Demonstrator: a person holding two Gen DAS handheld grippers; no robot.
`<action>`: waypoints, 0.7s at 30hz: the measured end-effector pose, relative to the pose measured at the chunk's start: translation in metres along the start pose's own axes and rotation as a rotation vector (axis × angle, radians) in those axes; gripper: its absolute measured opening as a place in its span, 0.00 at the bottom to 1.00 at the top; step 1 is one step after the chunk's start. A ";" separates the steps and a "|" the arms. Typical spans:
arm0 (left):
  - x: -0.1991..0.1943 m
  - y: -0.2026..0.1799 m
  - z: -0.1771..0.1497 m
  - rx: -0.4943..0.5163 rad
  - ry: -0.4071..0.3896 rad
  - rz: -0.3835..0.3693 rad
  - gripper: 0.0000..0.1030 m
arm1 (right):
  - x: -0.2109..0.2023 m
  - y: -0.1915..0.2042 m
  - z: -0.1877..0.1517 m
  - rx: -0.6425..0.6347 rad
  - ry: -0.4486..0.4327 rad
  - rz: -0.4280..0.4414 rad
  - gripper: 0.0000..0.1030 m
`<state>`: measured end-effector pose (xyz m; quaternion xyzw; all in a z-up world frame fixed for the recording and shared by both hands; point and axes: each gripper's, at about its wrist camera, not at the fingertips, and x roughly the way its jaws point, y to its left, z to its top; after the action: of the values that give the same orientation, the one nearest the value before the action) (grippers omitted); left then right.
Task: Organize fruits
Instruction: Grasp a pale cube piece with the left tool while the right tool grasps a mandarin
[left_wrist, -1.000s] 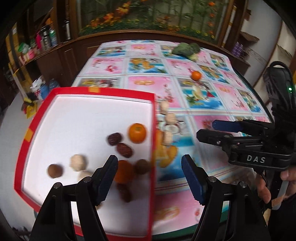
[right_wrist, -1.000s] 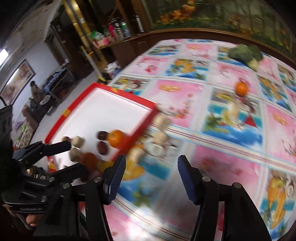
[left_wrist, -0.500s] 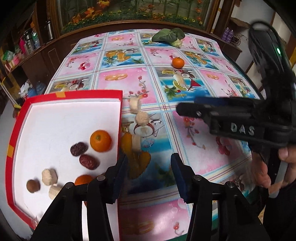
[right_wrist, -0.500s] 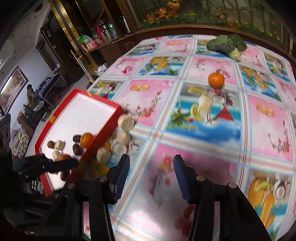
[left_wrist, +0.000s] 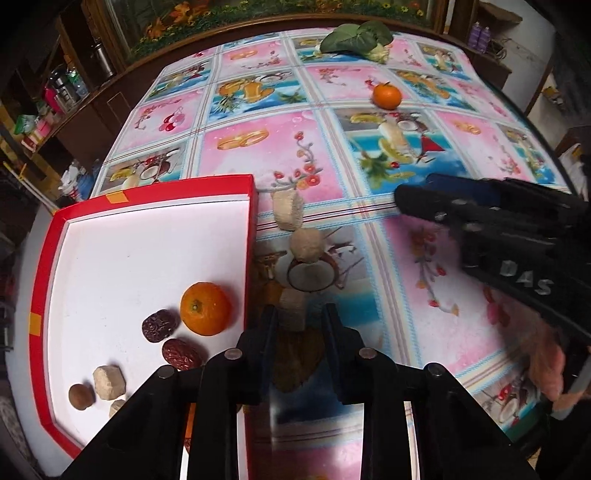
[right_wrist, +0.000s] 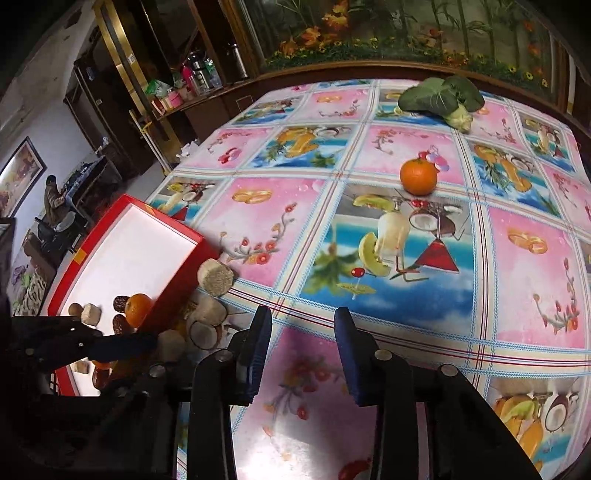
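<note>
Three chalky pale lumps (left_wrist: 306, 244), glossy tablecloth (left_wrist: 258, 147)

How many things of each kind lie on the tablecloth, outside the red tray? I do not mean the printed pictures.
Beige chunks: 3
Orange: 1
Leafy green vegetable: 1
Total: 5

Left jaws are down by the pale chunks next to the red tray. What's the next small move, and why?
Probably finish closing the left gripper on the nearest pale chunk, then lift it toward the red tray. The jaws are closing with that chunk between them, though contact isn't clear, and similar chunks already lie in the tray.
</note>
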<state>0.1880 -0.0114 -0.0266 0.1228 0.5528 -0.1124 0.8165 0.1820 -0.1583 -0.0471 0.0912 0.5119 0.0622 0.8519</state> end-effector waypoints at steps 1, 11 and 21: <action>0.002 0.000 0.000 -0.003 0.005 -0.006 0.19 | -0.001 0.000 0.000 0.001 -0.007 -0.001 0.35; -0.004 -0.002 -0.011 -0.020 -0.041 -0.029 0.14 | -0.018 -0.039 0.004 0.134 -0.055 0.014 0.27; -0.022 0.016 -0.040 -0.071 -0.084 -0.130 0.14 | -0.017 -0.087 0.037 0.255 -0.017 0.011 0.30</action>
<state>0.1500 0.0175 -0.0193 0.0526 0.5286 -0.1507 0.8337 0.2080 -0.2500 -0.0340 0.2020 0.5077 0.0006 0.8375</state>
